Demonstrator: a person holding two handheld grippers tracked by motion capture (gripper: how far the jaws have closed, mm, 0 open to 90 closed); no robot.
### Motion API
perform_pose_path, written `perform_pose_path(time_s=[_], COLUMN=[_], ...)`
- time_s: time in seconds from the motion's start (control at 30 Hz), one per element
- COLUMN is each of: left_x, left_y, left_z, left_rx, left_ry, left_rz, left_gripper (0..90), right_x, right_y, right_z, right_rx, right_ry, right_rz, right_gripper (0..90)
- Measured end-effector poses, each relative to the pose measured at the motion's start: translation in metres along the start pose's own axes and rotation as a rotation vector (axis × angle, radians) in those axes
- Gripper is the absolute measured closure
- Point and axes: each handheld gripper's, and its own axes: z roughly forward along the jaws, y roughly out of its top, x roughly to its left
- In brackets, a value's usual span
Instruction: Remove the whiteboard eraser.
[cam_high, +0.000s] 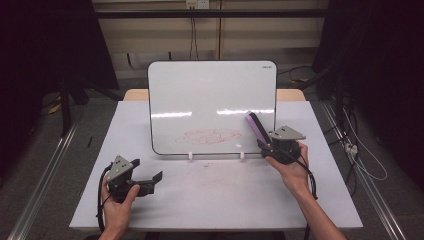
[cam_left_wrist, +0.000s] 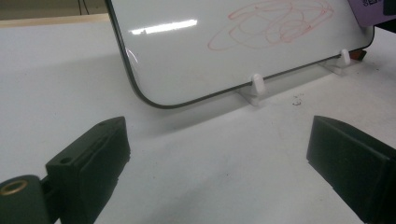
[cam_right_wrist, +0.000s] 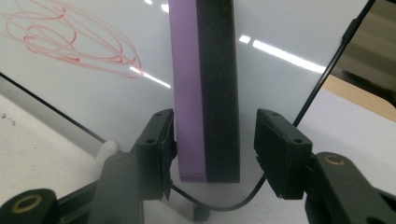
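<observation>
Tongs first: left tongs (cam_high: 150, 181) are held low over the near-left of the white desk (cam_high: 225, 200), jaws spread wide, nothing between them. In the left gripper view the left tongs (cam_left_wrist: 219, 158) are seen with bare desk surface between the two black jaws, and the whiteboard's lower corner lies beyond them. The left hand (cam_high: 117, 205) is wrapped round the tool body from below, with a black cable looped at its left side.

Right tongs (cam_high: 261, 141) are held by the right hand (cam_high: 290, 167) at the near-right of the board. A purple-and-black rectangular whiteboard eraser (cam_high: 256, 127) stands between the jaws, tilted up and towards the board. In the right gripper view the right tongs (cam_right_wrist: 212, 149) are seen with the eraser (cam_right_wrist: 205, 93) upright in the gap: the purple face lies against one jaw, while a visible gap is left between the black felt side and the other jaw. Whether the eraser is firmly pinched cannot be told. A thin black cable (cam_right_wrist: 219, 203) hangs below the eraser.

A few dark specks are scattered on the desk just in front of the board.

Farther back, a white rounded-corner whiteboard with a thin dark edge (cam_high: 212, 105) is propped upright on two small white plastic feet (cam_high: 190, 156). Red scribbled loops (cam_high: 210, 136) are drawn on its lower middle, to the left of the eraser. The eraser is close to the board's lower right part; contact cannot be confirmed.
</observation>
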Motion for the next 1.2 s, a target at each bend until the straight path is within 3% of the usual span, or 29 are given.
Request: perform_pose_path(time_s=[0.3,0.8,1.2], left_x=[0.000,0.001,0.001], left_y=[0.000,-0.001,-0.001], left_z=[-0.001,-0.001,-0.002], left_rx=[-0.002,0.004,0.001], left_ry=[-0.002,0.000,0.009], left_rz=[-0.005,-0.001,-0.005], left_gripper=[5.6,5.7,6.0], right_x=[0.006,0.007,0.008], right_y=[0.002,0.003,0.004], right_z=[0.005,0.004,-0.005], right_rx=[0.013,0.014,-0.036], right_ry=[-0.024,-0.032,0.009], right_rz=[-0.023,-0.038,-0.009], right_gripper=[60.7,63.9,64.2])
